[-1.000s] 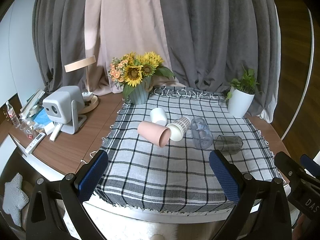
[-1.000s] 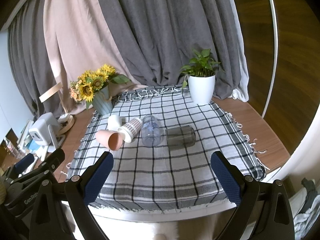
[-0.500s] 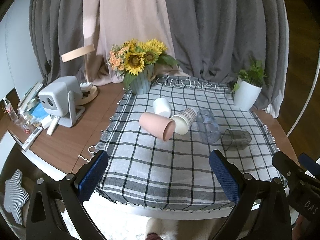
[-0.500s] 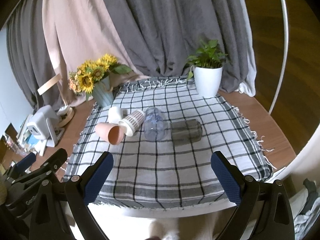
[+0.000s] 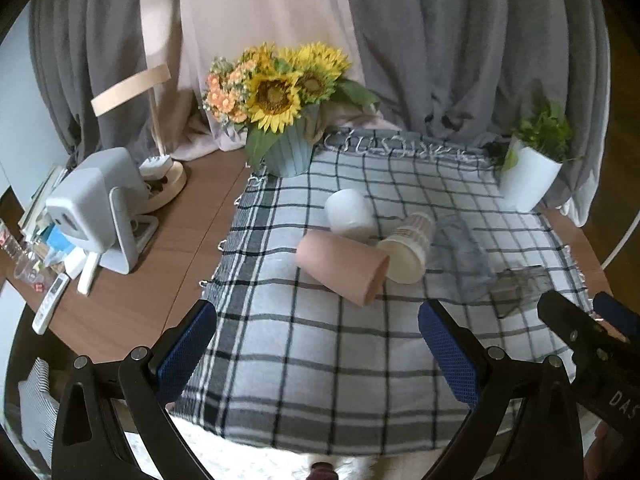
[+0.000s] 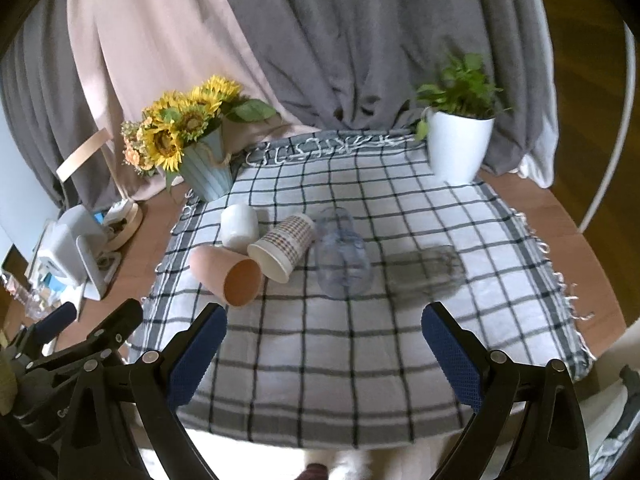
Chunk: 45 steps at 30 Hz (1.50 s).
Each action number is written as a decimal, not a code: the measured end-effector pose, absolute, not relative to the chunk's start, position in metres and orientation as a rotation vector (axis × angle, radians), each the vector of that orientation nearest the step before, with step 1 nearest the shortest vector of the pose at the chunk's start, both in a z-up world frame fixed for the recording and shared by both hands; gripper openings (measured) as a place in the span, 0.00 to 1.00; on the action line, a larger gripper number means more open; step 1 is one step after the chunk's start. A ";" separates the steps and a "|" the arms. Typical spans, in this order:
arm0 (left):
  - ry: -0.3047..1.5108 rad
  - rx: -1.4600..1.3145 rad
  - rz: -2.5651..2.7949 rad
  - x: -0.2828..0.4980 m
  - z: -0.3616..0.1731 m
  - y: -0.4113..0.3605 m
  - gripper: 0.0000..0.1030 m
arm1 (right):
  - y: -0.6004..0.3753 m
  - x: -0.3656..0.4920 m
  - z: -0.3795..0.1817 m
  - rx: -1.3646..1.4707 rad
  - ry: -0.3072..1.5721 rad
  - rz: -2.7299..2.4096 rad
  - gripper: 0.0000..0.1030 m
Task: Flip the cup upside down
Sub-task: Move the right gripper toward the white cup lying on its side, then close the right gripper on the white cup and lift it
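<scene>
Nearest the cameras, the left gripper (image 5: 318,354) is held with its blue-padded fingers spread wide and nothing between them, above the near edge of the checked cloth (image 5: 320,360). The right gripper (image 6: 324,356) is likewise held spread apart and empty, over the same near edge, and its black frame is seen at the right border of the left wrist view.

Further in, five cups are found lying on their sides in a loose row across the middle of the cloth. The pink cup (image 6: 226,274) is placed at the left end, its mouth turned toward the grippers. Just beside it, and touching or nearly so, the patterned paper cup (image 6: 286,252) is laid, with the white cup (image 6: 239,226) just behind the two. To the right, the clear cup (image 6: 342,260) is seen, then the dark smoky cup (image 6: 426,266), somewhat blurred.

At the far edge, a sunflower vase (image 6: 206,170) is set at the left corner and a white potted plant (image 6: 458,148) at the right. A small white projector (image 5: 96,208) is stood on the wooden table (image 5: 160,276) off the cloth, well to the left. Grey and beige curtains (image 6: 320,40) are hung behind.
</scene>
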State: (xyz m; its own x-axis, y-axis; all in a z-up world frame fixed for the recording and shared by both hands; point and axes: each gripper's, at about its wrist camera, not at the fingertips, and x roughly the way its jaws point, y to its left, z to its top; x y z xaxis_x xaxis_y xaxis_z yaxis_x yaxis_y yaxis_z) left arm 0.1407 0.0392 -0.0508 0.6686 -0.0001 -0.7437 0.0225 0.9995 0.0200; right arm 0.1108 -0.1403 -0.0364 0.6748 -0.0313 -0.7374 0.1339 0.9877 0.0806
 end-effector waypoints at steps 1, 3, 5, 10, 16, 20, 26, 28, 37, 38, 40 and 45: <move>0.851 0.030 -0.012 0.147 -0.054 0.043 1.00 | -0.137 0.117 -0.039 0.132 0.831 -0.092 0.96; 0.875 0.022 -0.016 0.160 -0.060 0.051 1.00 | -0.128 0.133 -0.045 0.130 0.847 -0.091 0.96; 0.897 0.013 -0.018 0.173 -0.066 0.059 1.00 | -0.119 0.149 -0.050 0.124 0.862 -0.088 0.96; 0.929 0.006 -0.003 0.200 -0.079 0.079 1.00 | -0.100 0.182 -0.060 0.106 0.892 -0.092 0.96; 0.969 -0.009 -0.003 0.224 -0.092 0.097 1.00 | -0.080 0.212 -0.071 0.084 0.925 -0.095 0.96; 0.983 -0.016 -0.001 0.232 -0.098 0.105 1.00 | -0.071 0.225 -0.078 0.079 0.942 -0.101 0.96; 1.009 -0.051 0.022 0.241 -0.103 0.115 1.00 | -0.059 0.243 -0.082 0.041 0.964 -0.073 0.96; 1.011 -0.056 0.041 0.243 -0.105 0.118 1.00 | -0.054 0.249 -0.083 0.025 0.966 -0.061 0.96; 1.026 -0.083 0.140 0.260 -0.109 0.127 1.00 | -0.035 0.293 -0.094 -0.036 0.987 0.074 0.96; 1.027 -0.083 0.146 0.263 -0.110 0.128 1.00 | -0.033 0.300 -0.096 -0.041 0.993 0.085 0.96; 1.035 -0.085 0.163 0.269 -0.111 0.129 1.00 | -0.031 0.312 -0.102 -0.039 1.017 0.109 0.95; 1.051 -0.091 0.202 0.289 -0.115 0.132 1.00 | -0.027 0.350 -0.123 -0.029 1.110 0.149 0.95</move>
State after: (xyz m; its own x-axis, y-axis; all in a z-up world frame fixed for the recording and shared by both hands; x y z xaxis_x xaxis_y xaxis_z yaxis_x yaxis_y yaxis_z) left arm 0.2888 0.1324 -0.1155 0.4807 0.1219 -0.8684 -0.2087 0.9777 0.0217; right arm 0.3497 -0.0273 -0.1229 0.4357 0.1051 -0.8940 -0.1340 0.9897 0.0511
